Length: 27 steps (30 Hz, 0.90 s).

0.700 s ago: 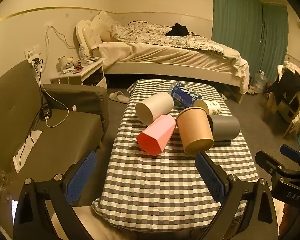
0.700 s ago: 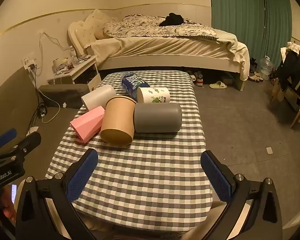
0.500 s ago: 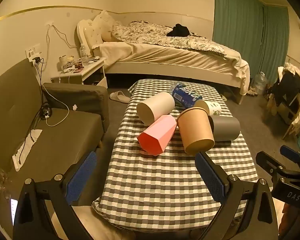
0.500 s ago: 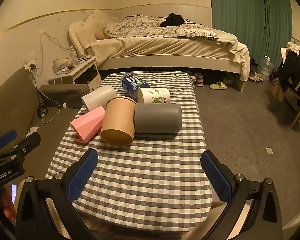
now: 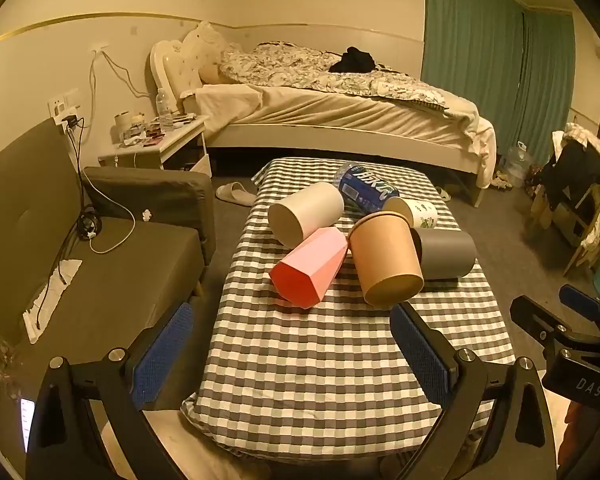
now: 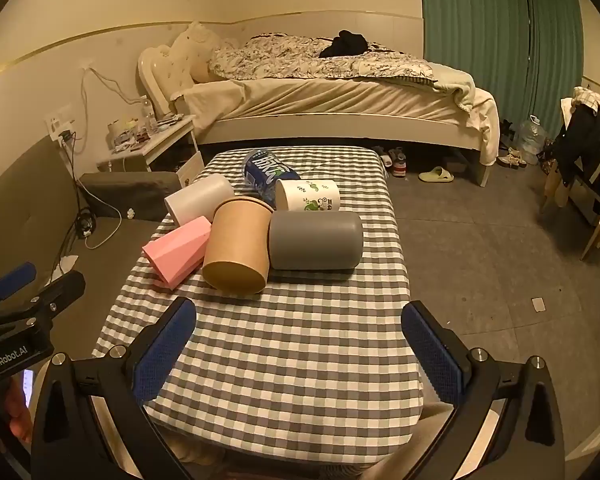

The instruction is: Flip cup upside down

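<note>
Several cups lie on their sides in a cluster on the checkered table (image 6: 300, 352): a brown paper cup (image 6: 237, 250) (image 5: 386, 264), a pink faceted cup (image 6: 179, 250) (image 5: 310, 266), a grey cup (image 6: 314, 246) (image 5: 446, 254), a white cup (image 6: 199, 198) (image 5: 306, 214) and a printed white cup (image 6: 308, 196) (image 5: 418, 212). A blue-labelled bottle (image 6: 265, 172) (image 5: 366, 192) lies behind them. My left gripper (image 5: 291, 352) and right gripper (image 6: 300, 344) are open and empty, over the near part of the table, short of the cups.
A dark sofa (image 5: 59, 264) runs along the table's left side. A bed (image 6: 332, 88) and a nightstand (image 6: 151, 148) stand behind the table. Bare floor (image 6: 500, 264) lies to the right, with a chair of clothes (image 6: 592, 152) at the far right.
Both grippers stay open. The left view has shifted very slightly; the cups have not moved.
</note>
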### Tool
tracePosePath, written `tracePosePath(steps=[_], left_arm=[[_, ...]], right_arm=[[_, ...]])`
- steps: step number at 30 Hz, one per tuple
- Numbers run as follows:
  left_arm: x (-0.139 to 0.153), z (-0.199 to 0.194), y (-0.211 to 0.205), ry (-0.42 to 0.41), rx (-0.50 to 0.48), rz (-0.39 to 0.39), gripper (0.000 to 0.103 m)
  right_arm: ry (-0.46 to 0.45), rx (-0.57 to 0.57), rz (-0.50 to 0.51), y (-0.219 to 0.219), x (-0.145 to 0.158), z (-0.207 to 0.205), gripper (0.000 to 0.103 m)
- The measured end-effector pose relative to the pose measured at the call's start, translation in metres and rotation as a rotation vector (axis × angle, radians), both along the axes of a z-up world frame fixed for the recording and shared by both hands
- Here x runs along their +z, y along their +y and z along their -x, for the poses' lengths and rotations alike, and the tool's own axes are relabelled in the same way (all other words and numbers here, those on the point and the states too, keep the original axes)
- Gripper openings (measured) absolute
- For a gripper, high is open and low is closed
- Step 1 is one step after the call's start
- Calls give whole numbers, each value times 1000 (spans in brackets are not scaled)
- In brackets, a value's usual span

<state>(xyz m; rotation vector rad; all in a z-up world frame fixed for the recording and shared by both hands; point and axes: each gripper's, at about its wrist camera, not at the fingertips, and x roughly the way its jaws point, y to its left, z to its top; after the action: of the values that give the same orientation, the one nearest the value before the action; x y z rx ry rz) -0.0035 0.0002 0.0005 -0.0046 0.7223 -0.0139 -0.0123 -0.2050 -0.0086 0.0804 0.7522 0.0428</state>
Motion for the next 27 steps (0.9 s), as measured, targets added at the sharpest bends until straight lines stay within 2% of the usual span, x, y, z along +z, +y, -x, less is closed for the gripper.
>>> tracePosePath(steps=[27], left_arm=[[-1, 0, -4, 2, 1, -1, 102]], right_arm=[[-1, 1, -8, -2, 1, 4, 103]])
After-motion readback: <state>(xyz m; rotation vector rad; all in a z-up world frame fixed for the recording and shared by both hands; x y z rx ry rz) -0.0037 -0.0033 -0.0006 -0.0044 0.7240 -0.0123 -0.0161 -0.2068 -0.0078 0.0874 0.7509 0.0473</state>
